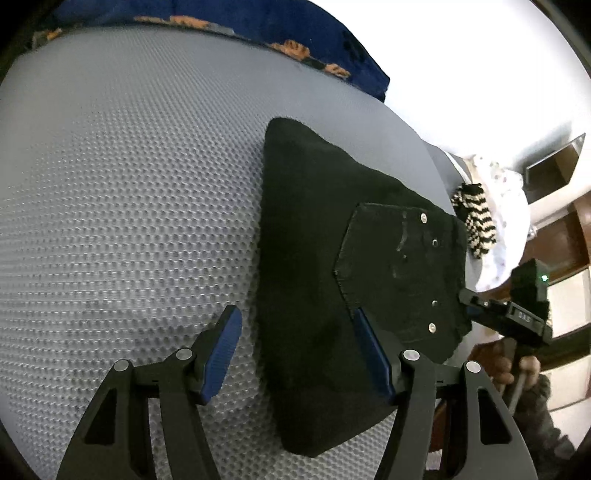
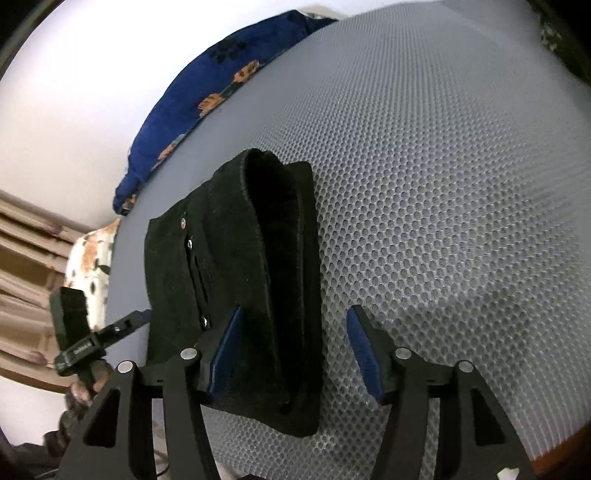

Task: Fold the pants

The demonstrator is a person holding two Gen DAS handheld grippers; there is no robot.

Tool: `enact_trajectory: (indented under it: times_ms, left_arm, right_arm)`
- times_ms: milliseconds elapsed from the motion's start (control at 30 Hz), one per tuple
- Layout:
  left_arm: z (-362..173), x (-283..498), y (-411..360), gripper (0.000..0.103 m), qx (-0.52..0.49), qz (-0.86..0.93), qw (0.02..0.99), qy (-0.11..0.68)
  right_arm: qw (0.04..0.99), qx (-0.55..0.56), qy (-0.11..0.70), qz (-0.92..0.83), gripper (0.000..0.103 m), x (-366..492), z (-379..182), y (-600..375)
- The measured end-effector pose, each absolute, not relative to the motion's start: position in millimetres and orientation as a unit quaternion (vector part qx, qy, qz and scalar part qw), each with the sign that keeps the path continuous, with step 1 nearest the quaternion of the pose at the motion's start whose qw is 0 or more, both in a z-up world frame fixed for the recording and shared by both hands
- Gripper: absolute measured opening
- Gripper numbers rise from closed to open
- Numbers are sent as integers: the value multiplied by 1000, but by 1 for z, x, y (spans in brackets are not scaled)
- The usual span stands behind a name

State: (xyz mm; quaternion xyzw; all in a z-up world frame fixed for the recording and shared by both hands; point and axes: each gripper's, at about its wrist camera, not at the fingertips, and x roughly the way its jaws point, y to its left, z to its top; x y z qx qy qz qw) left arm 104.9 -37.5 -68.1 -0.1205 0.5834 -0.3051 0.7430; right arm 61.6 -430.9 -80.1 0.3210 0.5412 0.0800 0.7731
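Item: black pants [image 1: 314,280], folded into a compact stack near your edge of the gray mesh mattress [image 1: 129,184]; soft, thick, non-slippery, take by the folded edge; your left gripper [image 1: 295,354] and right gripper [image 2: 295,354] spread apart, empty.

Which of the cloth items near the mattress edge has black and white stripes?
The small striped cloth, beyond the folded black pants at the mattress edge. The pants are plain black; the blue blanket has orange prints.
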Motion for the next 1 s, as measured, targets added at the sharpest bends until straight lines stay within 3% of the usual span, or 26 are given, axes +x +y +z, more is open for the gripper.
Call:
enact_trajectory:
  times_ms: [367,467,767,833,900,1000]
  left_arm:
    - [-80,122,-49,64,-139,-333,718,595]
    - [-81,130,-55,64,-148,-341,713,594]
    - [-81,141,-80,62,-122,-346,736,569]
    - [-81,141,-80,60,-117,-339,745,563]
    - [-82,139,-86,49,-105,-326,757,557]
    - [-83,137,-94,42,-97,-310,767,554]
  right_arm:
    - [746,348,539,180,55,75,-98,-444]
    - [732,349,543,215,47,86,-103,-440]
    - [718,370,528,261,43,112,-114,-428]
    - [728,365,522,254,43,111,-112,-425]
    - [732,367,518,245,43,110,-111,-423]
    - [735,371,517,234,42,109,-110,-420]
